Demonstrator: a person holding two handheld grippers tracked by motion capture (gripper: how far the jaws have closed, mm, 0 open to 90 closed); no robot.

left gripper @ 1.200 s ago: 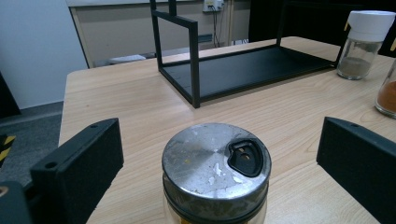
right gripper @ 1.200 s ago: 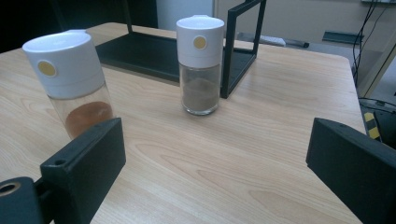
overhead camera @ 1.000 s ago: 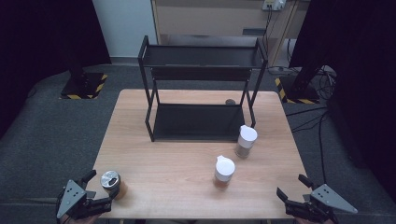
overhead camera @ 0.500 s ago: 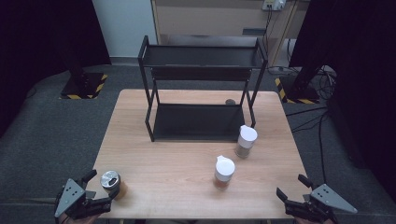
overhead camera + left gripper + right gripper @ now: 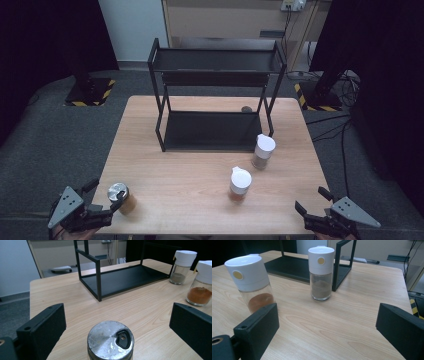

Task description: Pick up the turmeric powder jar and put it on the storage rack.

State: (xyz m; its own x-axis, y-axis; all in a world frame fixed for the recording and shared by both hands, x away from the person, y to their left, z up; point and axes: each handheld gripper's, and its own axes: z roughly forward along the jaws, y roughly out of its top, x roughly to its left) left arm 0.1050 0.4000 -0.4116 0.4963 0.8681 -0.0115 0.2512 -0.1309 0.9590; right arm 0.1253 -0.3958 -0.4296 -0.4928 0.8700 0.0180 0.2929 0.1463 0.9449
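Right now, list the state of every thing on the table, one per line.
Metal-lid jar: upright, lid on, between the open left tool jaws, ungripped.
Orange-spice jar: upright, white cap closed.
Brown-spice jar: upright, capped, beside the rack.
Rack: upright, both shelves bare.
Right tool: open, holding nothing.

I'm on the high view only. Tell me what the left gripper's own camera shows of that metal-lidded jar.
Observer: The metal-lidded jar stands between the open jaws of the left gripper, touching neither.
Operator: Describe the lid.
Observer: Scuffed metal, with a black pour-opening set off-centre.
Operator: Now report the right gripper's camera.
Observer: The right gripper is open; beyond its jaws stand two white-capped jars, the orange-spice jar nearer, the brown-spice jar by the black rack.
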